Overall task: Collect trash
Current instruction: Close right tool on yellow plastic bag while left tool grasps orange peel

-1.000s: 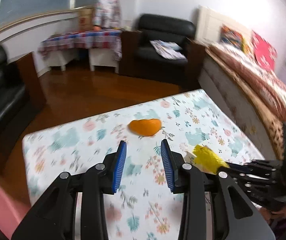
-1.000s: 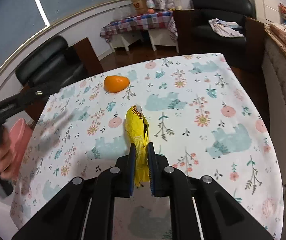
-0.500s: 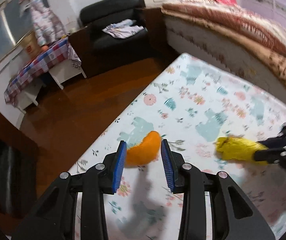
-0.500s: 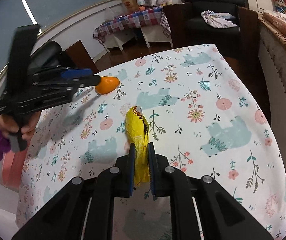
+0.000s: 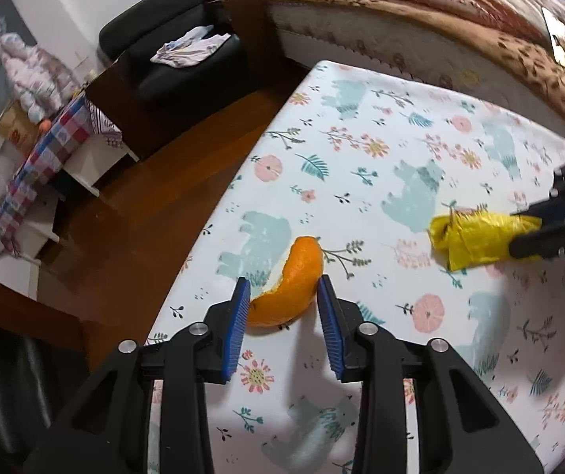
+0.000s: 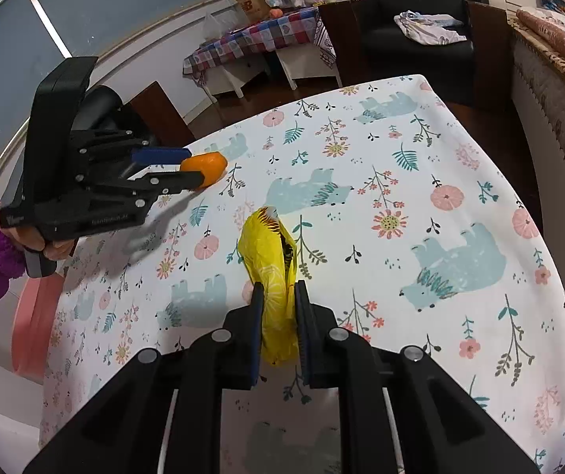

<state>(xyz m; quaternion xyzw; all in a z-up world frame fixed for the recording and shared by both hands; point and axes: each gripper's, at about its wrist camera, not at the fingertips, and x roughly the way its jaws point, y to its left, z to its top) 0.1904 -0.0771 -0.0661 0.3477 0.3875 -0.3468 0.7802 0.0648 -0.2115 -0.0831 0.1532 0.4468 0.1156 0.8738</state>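
Observation:
An orange peel (image 5: 288, 284) lies on the floral tablecloth (image 5: 401, 150) near the table's left edge. My left gripper (image 5: 283, 292) is open, with a blue-padded finger on each side of the peel's near end. The peel (image 6: 203, 166) and the left gripper (image 6: 187, 166) also show in the right wrist view. My right gripper (image 6: 276, 296) is shut on a crumpled yellow wrapper (image 6: 272, 260) and holds it just above the cloth. The wrapper (image 5: 476, 239) shows at the right of the left wrist view.
The table edge (image 5: 219, 205) drops to a wooden floor (image 5: 124, 205) right beside the peel. A pink object (image 6: 33, 320) sits off the table's left side. A black armchair (image 6: 413, 0) and a bed (image 5: 440, 12) stand beyond the table.
My left gripper has moved forward and down onto the orange peel, which now sits between its open fingers. My right gripper still holds the yellow wrapper, nearly in place.

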